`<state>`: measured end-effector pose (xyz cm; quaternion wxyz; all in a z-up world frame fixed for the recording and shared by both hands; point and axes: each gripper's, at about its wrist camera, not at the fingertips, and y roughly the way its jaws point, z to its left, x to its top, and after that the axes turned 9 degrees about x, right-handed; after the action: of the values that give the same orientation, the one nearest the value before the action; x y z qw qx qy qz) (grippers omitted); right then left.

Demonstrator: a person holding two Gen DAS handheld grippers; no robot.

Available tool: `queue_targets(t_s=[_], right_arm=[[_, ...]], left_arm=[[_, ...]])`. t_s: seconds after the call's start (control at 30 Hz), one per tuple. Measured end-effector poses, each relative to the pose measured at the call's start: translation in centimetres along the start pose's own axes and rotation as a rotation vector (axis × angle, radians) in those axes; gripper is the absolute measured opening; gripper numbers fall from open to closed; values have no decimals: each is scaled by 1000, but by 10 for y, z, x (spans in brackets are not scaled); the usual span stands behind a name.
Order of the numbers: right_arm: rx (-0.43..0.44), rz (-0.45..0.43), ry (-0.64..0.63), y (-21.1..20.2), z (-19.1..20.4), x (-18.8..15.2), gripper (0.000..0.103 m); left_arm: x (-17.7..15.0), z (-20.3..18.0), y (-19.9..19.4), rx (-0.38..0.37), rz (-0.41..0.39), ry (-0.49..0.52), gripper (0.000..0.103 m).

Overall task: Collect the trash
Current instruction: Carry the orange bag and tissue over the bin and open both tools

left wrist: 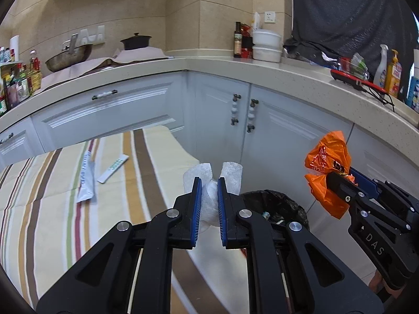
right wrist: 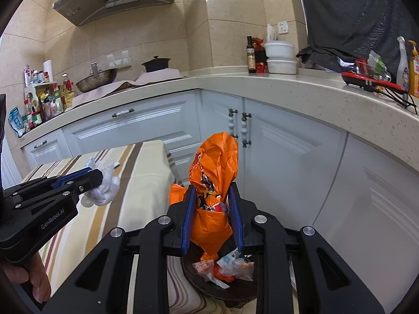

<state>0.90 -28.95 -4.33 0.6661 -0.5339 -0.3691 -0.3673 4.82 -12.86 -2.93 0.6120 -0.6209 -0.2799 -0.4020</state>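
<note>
My left gripper is shut on a crumpled white paper towel, held past the table's right edge, short of the bin. The black-lined trash bin stands on the floor just right of it, with several wrappers inside. To the right, my right gripper is shut on an orange plastic bag that hangs over the bin. From the right wrist, the left gripper and its towel show at the left. Two white wrappers lie on the striped tablecloth.
White cabinets stand close behind the bin under an L-shaped counter. On it are a wok, a dark pot, bottles, white containers and a red tray. A hand holds the left gripper.
</note>
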Motion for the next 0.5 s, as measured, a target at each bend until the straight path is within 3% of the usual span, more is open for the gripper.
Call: queue_targets(t_s=[0.5], right_arm=[[-48, 4, 53, -3, -44, -13, 26]], left_arm=[[-1, -61, 25, -23, 12, 61, 12]])
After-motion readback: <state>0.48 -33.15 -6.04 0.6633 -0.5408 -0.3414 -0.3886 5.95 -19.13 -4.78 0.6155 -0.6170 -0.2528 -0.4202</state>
